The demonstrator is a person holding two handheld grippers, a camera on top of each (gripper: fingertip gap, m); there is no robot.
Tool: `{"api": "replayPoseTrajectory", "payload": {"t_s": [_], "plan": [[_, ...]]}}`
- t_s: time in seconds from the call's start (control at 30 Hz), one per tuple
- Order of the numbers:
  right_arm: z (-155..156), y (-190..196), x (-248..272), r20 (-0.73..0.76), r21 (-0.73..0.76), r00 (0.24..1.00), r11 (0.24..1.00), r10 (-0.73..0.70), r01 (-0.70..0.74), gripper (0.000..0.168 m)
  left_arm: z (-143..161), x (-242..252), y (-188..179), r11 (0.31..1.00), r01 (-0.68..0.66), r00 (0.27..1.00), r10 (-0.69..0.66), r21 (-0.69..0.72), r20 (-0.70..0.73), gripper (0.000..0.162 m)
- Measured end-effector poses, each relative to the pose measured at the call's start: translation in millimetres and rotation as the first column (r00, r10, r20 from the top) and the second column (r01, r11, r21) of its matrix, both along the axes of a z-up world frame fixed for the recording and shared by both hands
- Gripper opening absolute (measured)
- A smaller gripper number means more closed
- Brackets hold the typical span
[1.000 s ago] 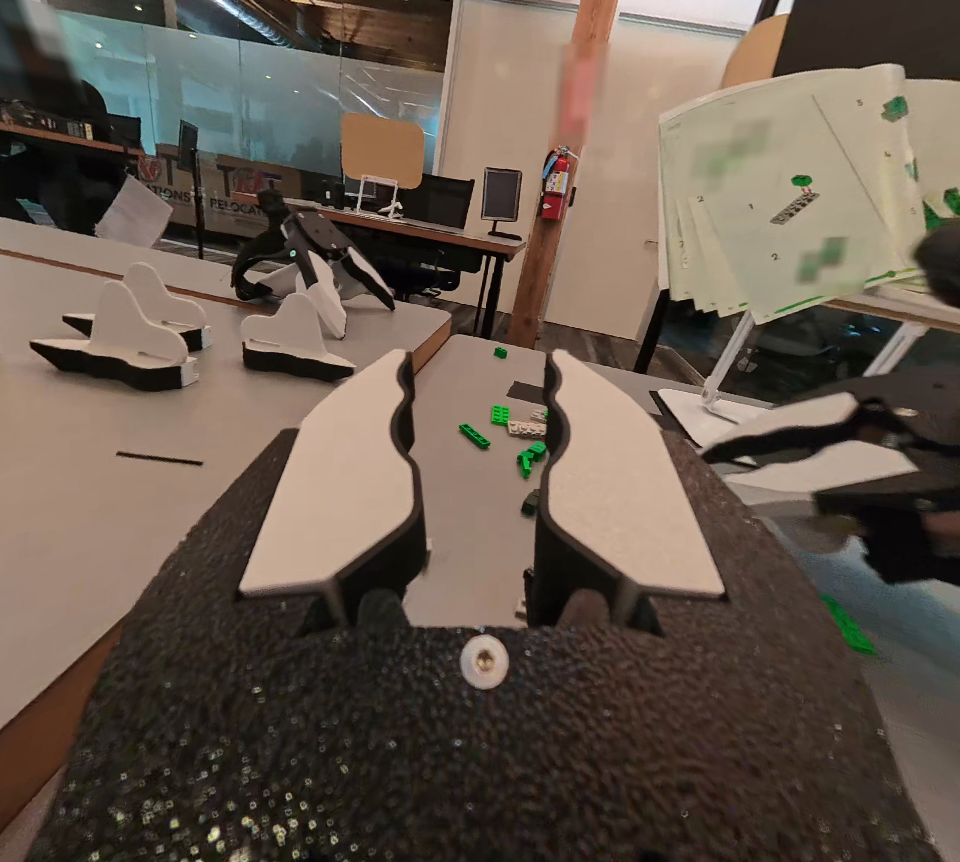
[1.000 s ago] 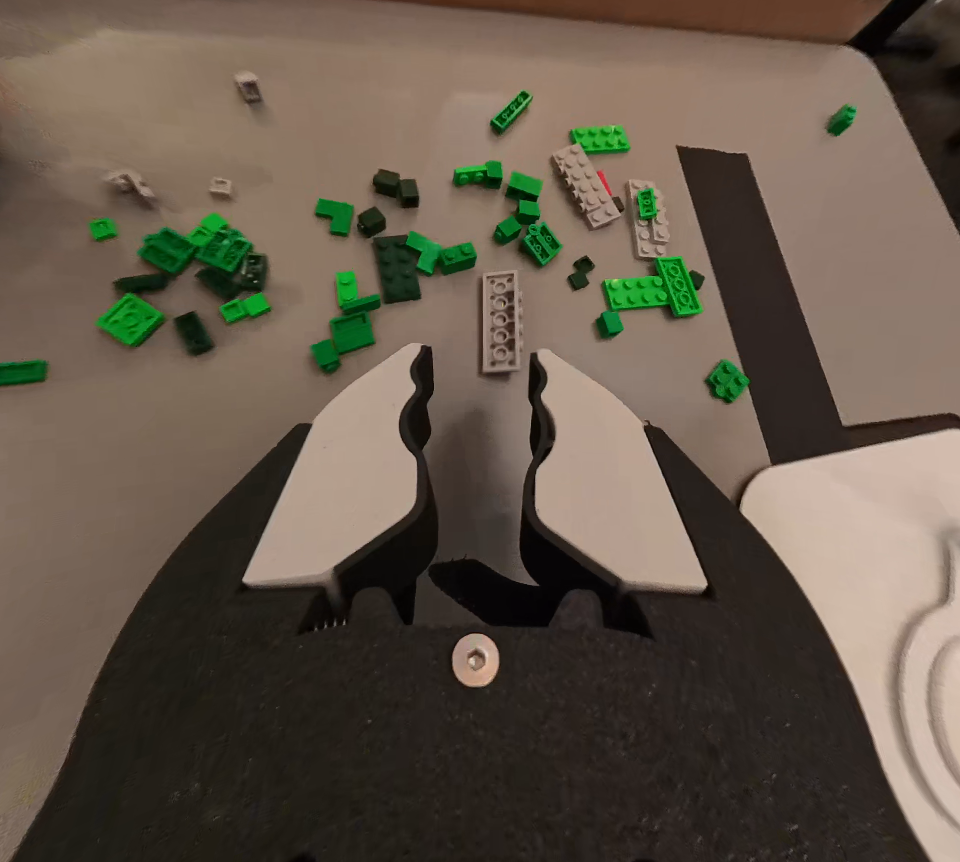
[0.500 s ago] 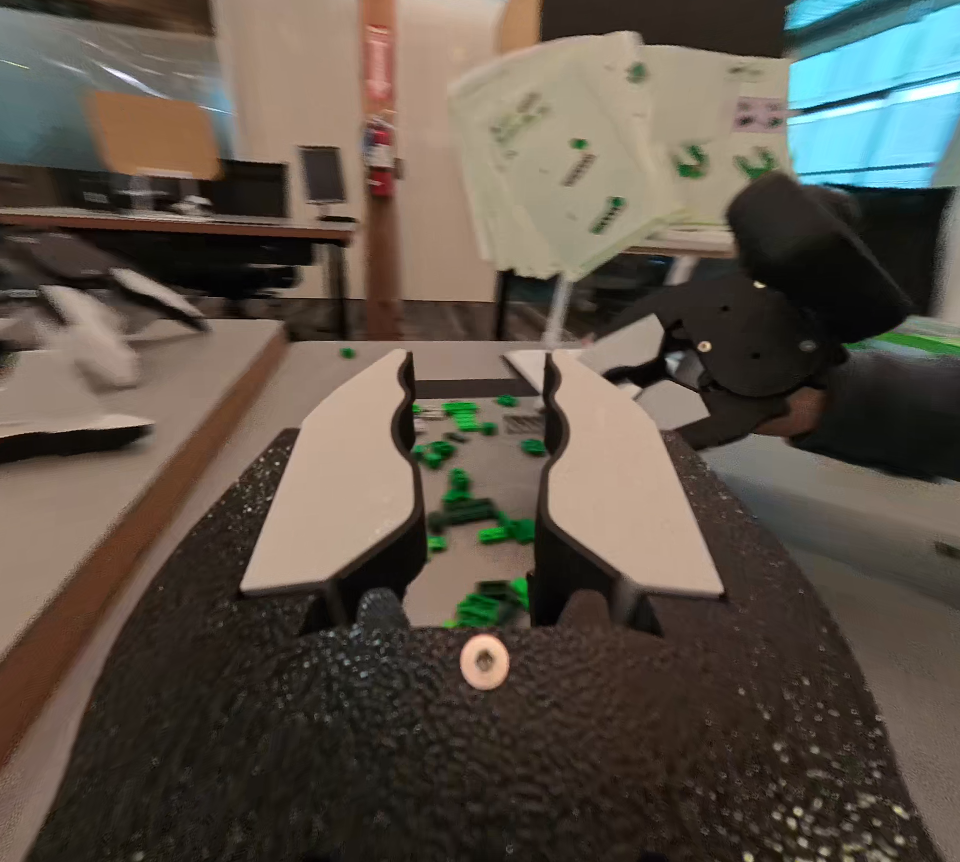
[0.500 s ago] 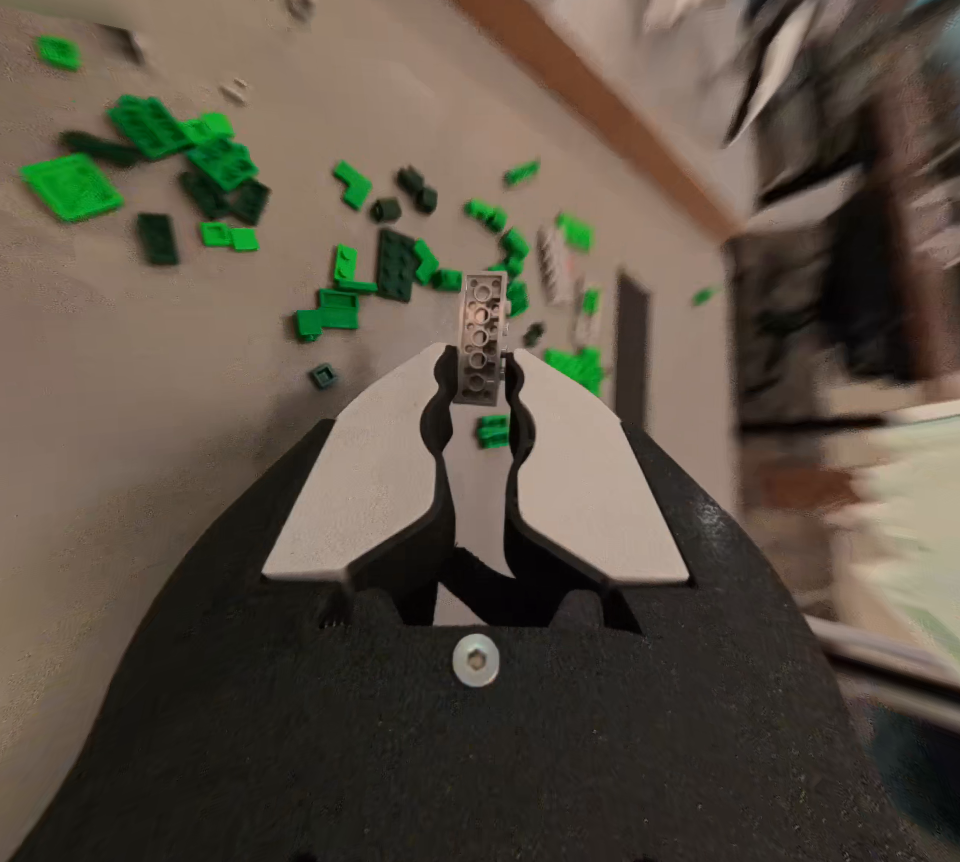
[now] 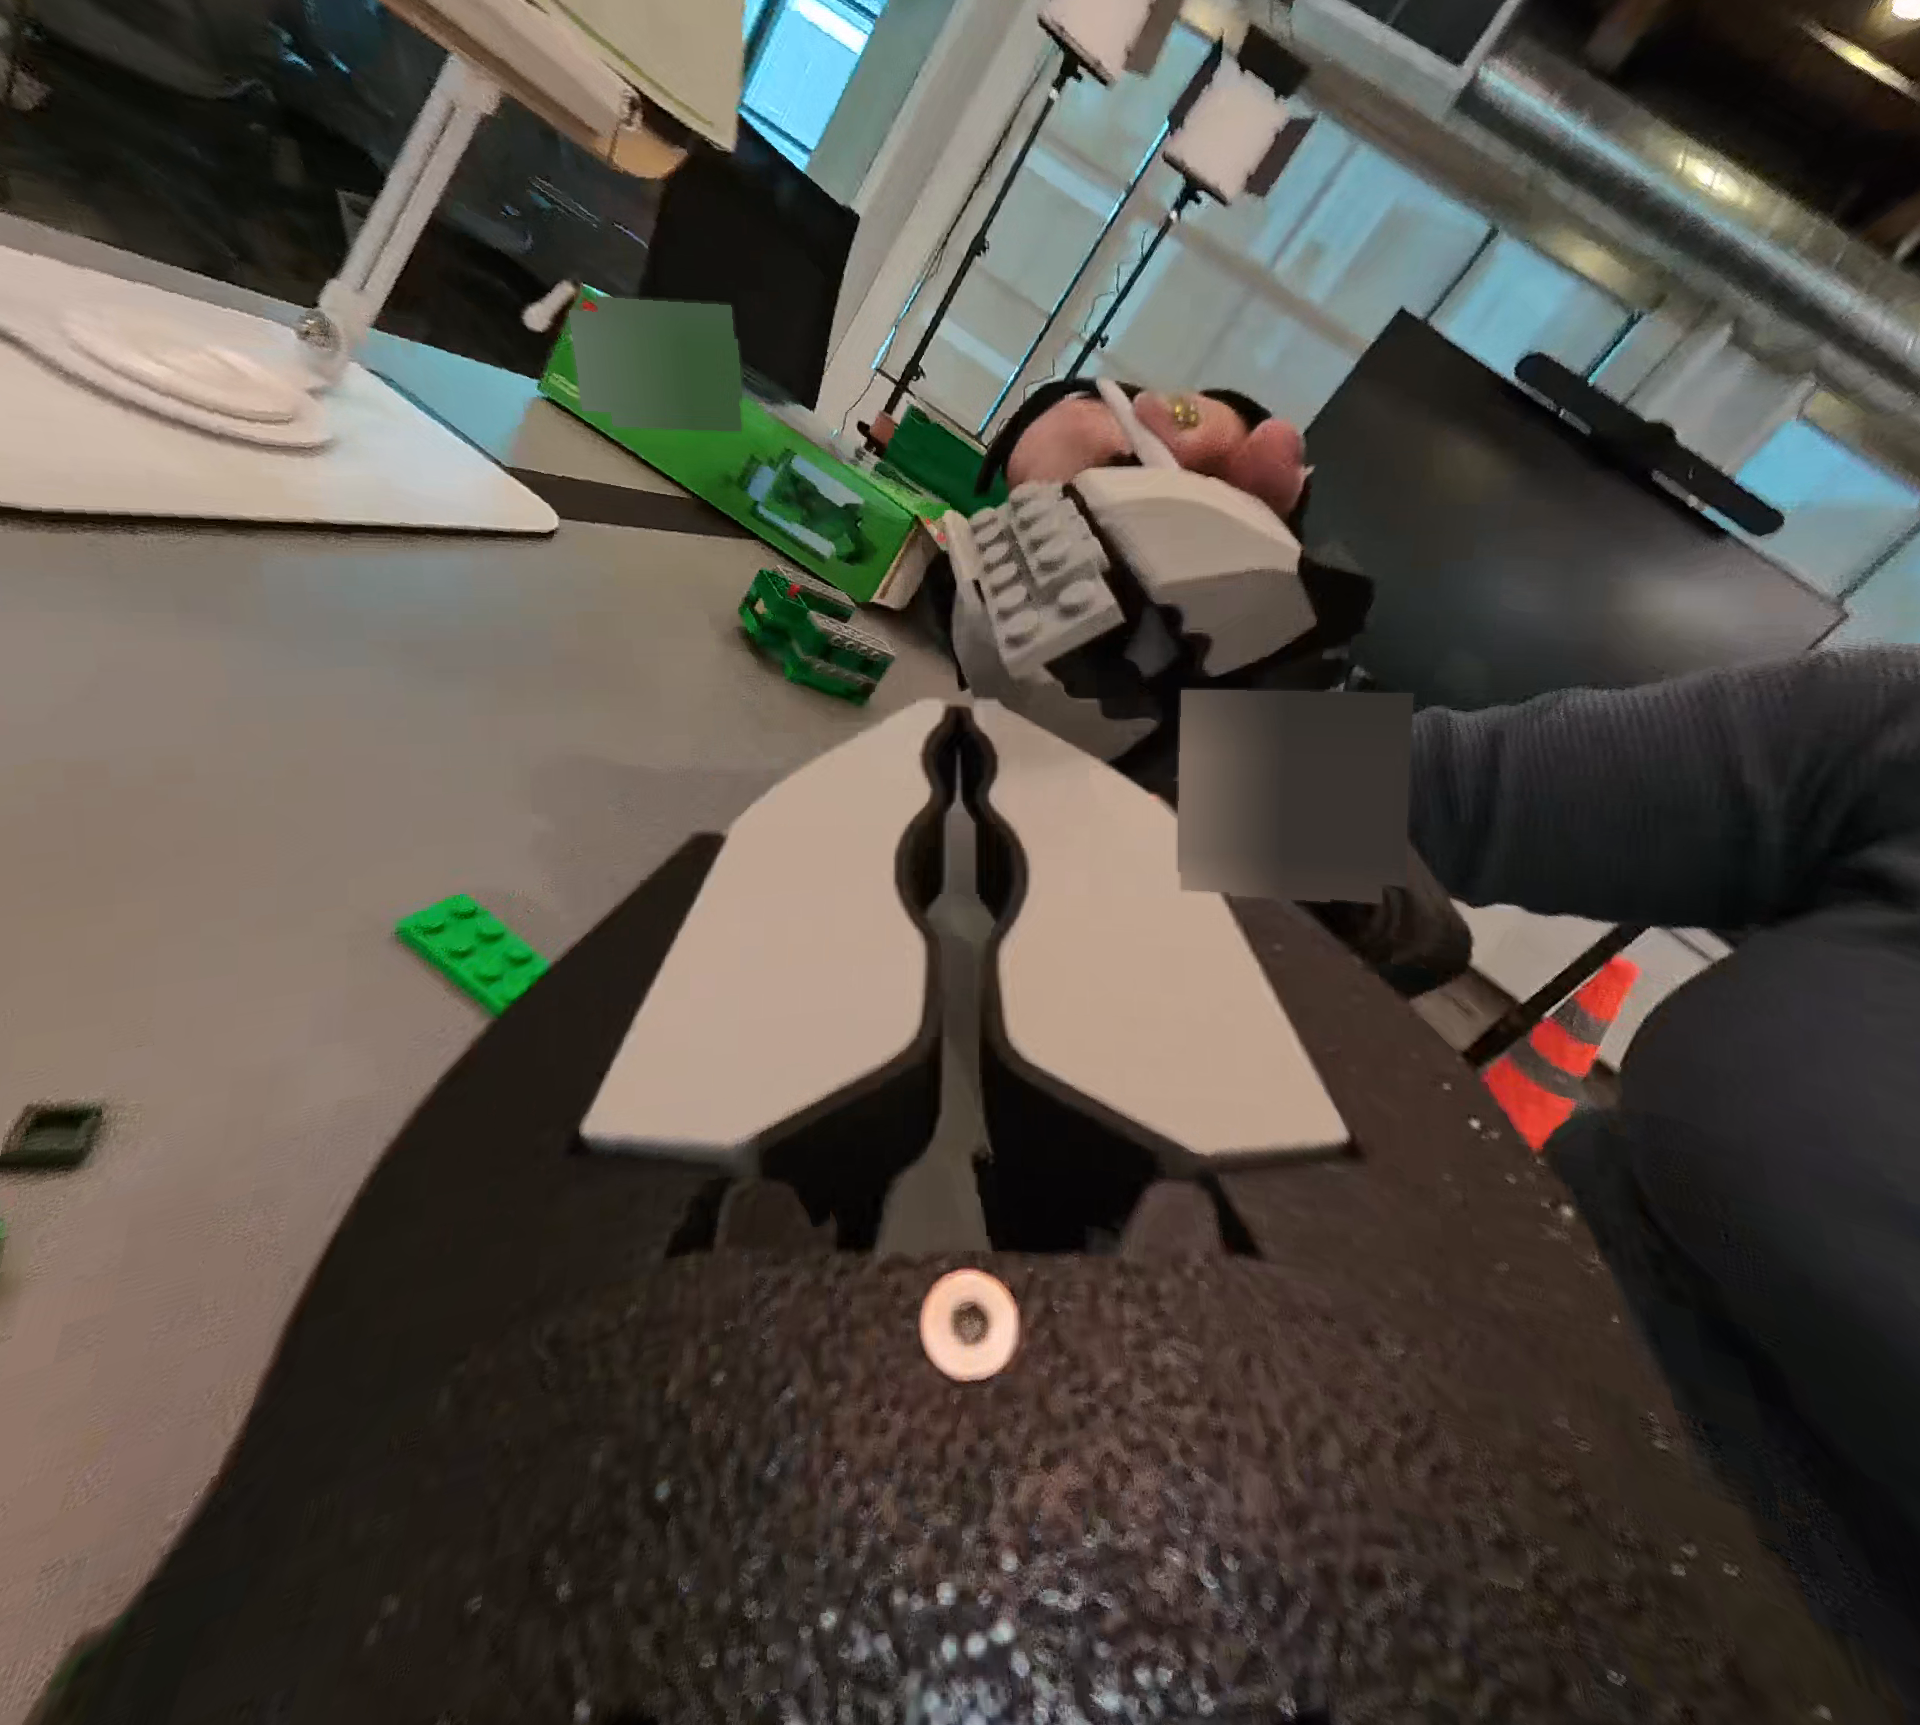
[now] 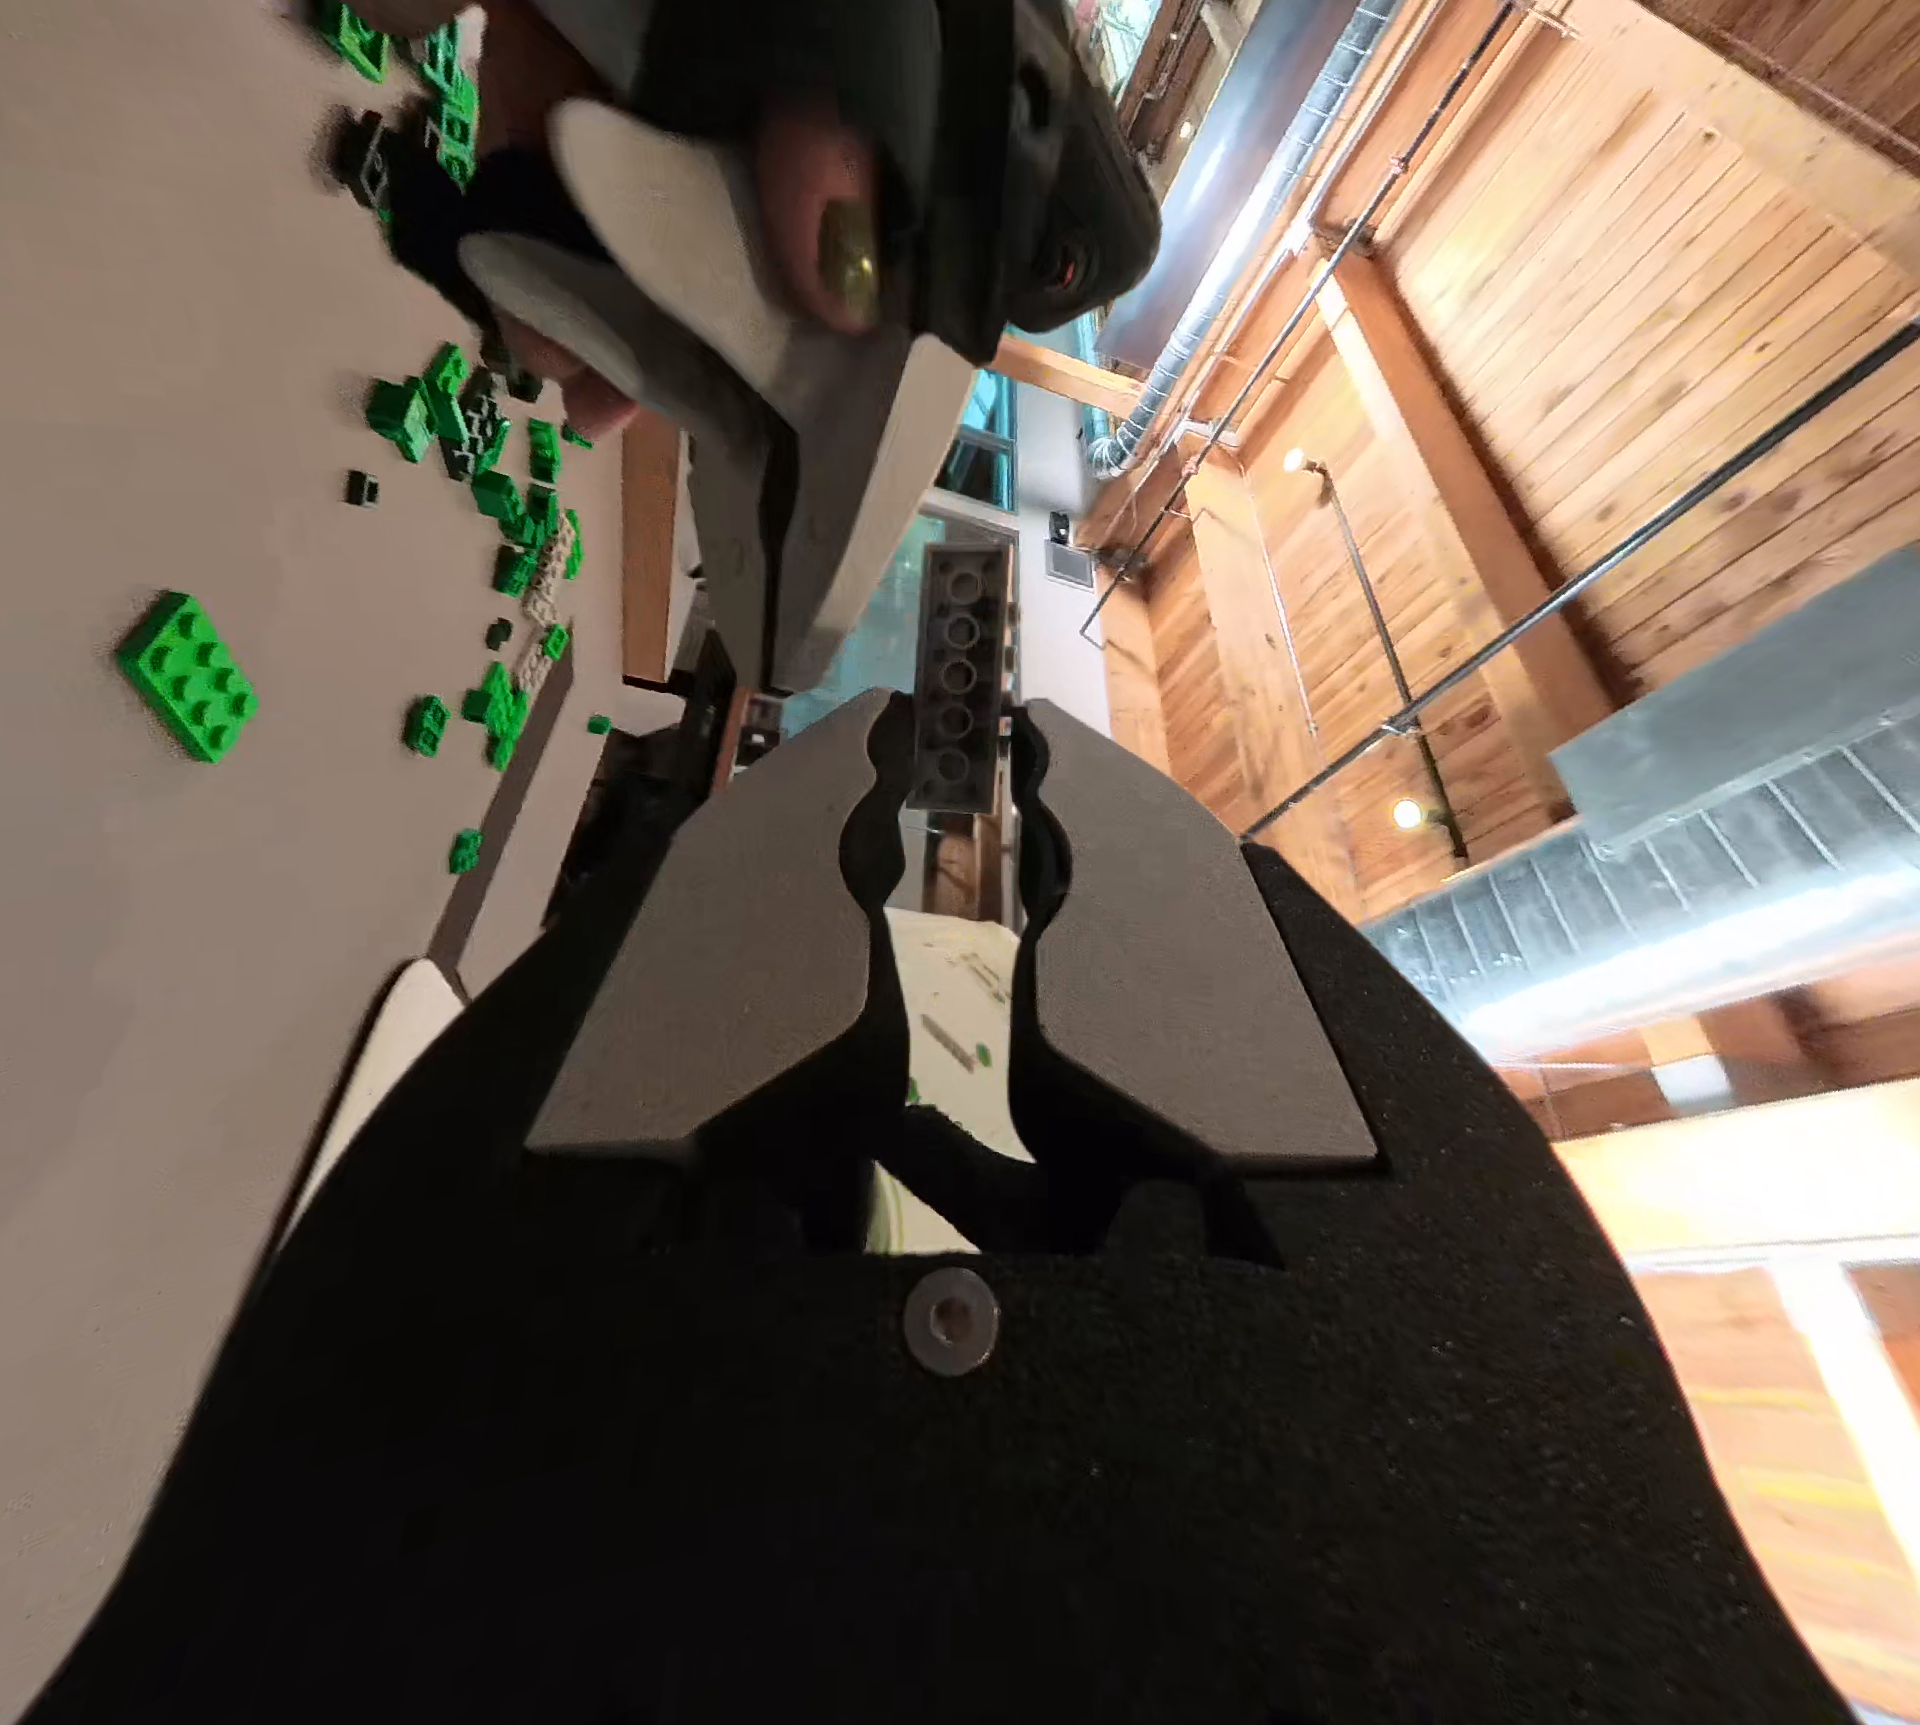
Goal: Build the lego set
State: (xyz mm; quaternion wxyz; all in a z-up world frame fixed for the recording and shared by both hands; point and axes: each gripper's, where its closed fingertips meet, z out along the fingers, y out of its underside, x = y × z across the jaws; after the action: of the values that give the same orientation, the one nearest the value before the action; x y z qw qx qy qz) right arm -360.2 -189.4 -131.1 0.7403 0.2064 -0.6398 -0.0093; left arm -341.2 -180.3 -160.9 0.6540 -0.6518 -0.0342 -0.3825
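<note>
My right gripper point(image 6: 956, 730) is shut on a grey 2x6 plate point(image 6: 961, 667) and holds it in the air, rolled on its side, underside toward the camera. In the left wrist view the right gripper point(image 5: 1049, 636) shows the plate's point(image 5: 1039, 579) studded face just beyond my left fingertips. My left gripper point(image 5: 958, 717) is shut with nothing seen in it, and its tip lies close to the plate. It also shows in the right wrist view point(image 6: 821, 636), held by a hand. A bright green plate point(image 5: 473, 953) lies on the grey table point(image 5: 312, 740).
A small green and grey partial build point(image 5: 816, 631) sits by a green box point(image 5: 727, 470). An instruction booklet on a white stand point(image 5: 395, 200) is at the left. Loose green pieces point(image 6: 499, 480) are scattered on the table point(image 6: 156, 273). An orange cone point(image 5: 1558, 1052) stands on the floor. My left and right fingertips are right by each other.
The right gripper closed on the grey plate, lifted it off the table and rolled sideways. The left gripper swung right toward it and went from open to shut.
</note>
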Motion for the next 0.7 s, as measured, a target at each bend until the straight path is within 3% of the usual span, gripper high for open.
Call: {"api": "replayPoseTrajectory", "payload": {"t_s": [0.23,0.27,0.33,0.37,0.47,0.57,0.67,0.7], "plan": [[4.7,0.4,16.4,-0.076,0.059,0.997,0.998,-0.006,0.010,0.017,9.4,15.5,-8.3,0.996,0.059,0.996,-0.054,0.065,-0.076,0.005],[5.9,0.5,19.5,-0.090,0.065,0.996,0.998,-0.001,0.007,0.017,8.2,13.8,-8.4,0.997,0.060,0.997,-0.057,0.051,-0.060,0.037],[5.6,0.5,24.5,-0.117,0.111,0.993,0.994,0.005,0.008,0.017,11.6,15.8,-13.1,0.990,0.116,0.993,-0.116,0.076,0.001,0.056],[3.2,0.0,26.3,-0.118,0.138,0.993,0.990,0.010,0.006,0.017,15.8,15.7,-14.3,0.986,0.130,0.990,-0.135,0.104,0.043,0.058],[-3.2,-3.8,31.5,-0.114,0.188,0.993,0.982,0.031,-0.009,0.017,12.7,19.7,-12.2,0.983,0.162,0.984,-0.168,0.087,0.065,0.054],[-8.5,-1.1,32.7,-0.108,0.220,0.994,0.976,0.019,0.006,0.017,13.6,24.2,-13.2,0.980,0.171,0.984,-0.176,0.102,0.034,0.018],[-16.8,3.2,33.3,-0.033,0.143,0.999,0.990,0.008,-0.003,0.019,5.2,23.4,-8.9,0.991,0.124,0.992,-0.122,0.056,-0.041,0.017],[-21.1,7.1,33.5,0.038,0.071,0.999,0.997,-0.007,0.004,0.032,4.1,22.9,-8.5,0.992,0.109,0.992,-0.105,0.057,-0.071,0.017]]}}
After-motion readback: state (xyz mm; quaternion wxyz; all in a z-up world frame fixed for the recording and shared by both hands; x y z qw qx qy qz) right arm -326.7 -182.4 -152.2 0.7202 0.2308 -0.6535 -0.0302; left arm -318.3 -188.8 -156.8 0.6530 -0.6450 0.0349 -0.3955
